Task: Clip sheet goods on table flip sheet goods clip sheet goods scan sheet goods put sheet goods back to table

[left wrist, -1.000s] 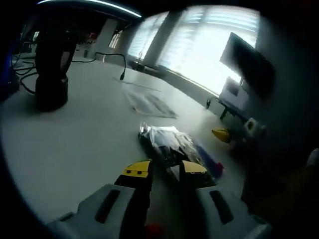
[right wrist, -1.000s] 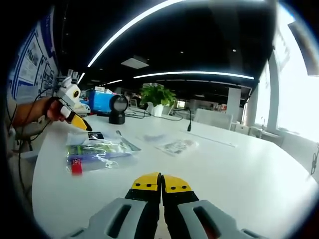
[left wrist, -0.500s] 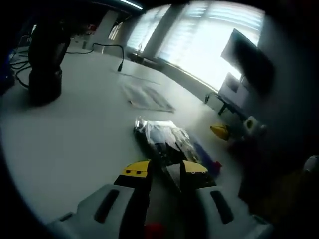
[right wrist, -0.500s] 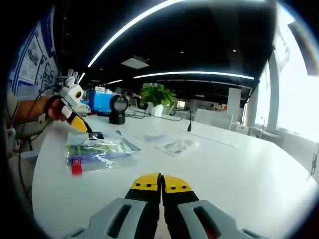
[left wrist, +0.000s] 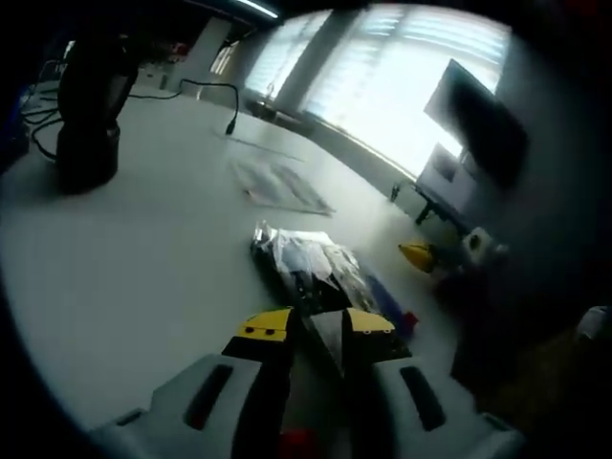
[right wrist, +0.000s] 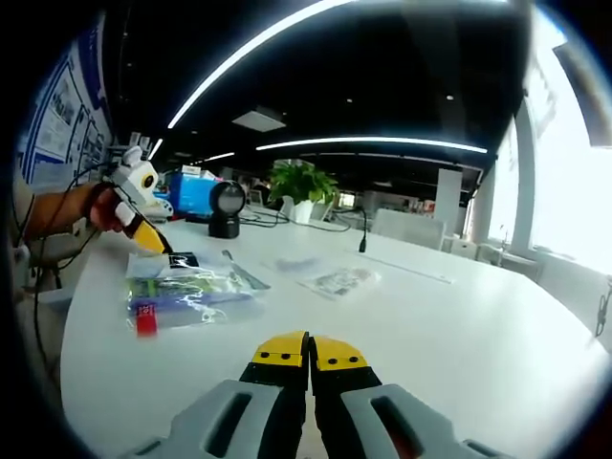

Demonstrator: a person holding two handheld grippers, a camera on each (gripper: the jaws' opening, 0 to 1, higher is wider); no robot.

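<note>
The sheet goods, a clear crinkled packet [left wrist: 304,260] with dark, blue and red contents, lies flat on the white table [left wrist: 143,258]. My left gripper [left wrist: 317,325] is open, low over the table, and the packet's near corner reaches between its yellow-tipped jaws. In the right gripper view the packet [right wrist: 186,287] lies at the left, with the left gripper [right wrist: 153,239] slanting down to its far edge from a person's hand [right wrist: 76,210]. My right gripper [right wrist: 309,354] is shut with nothing in it, over bare table away from the packet. Its yellow tip [left wrist: 421,255] shows past the packet.
A black scanner on a stand [left wrist: 86,115] stands at the table's far side, also seen as the scanner [right wrist: 226,222] beside a potted plant [right wrist: 301,182]. A second flat sheet [left wrist: 282,186] lies beyond the packet. A black cable [left wrist: 206,88] runs across the table.
The left gripper has crept forward, so the packet's corner sits deeper between its jaws. The right gripper has stayed put and shut.
</note>
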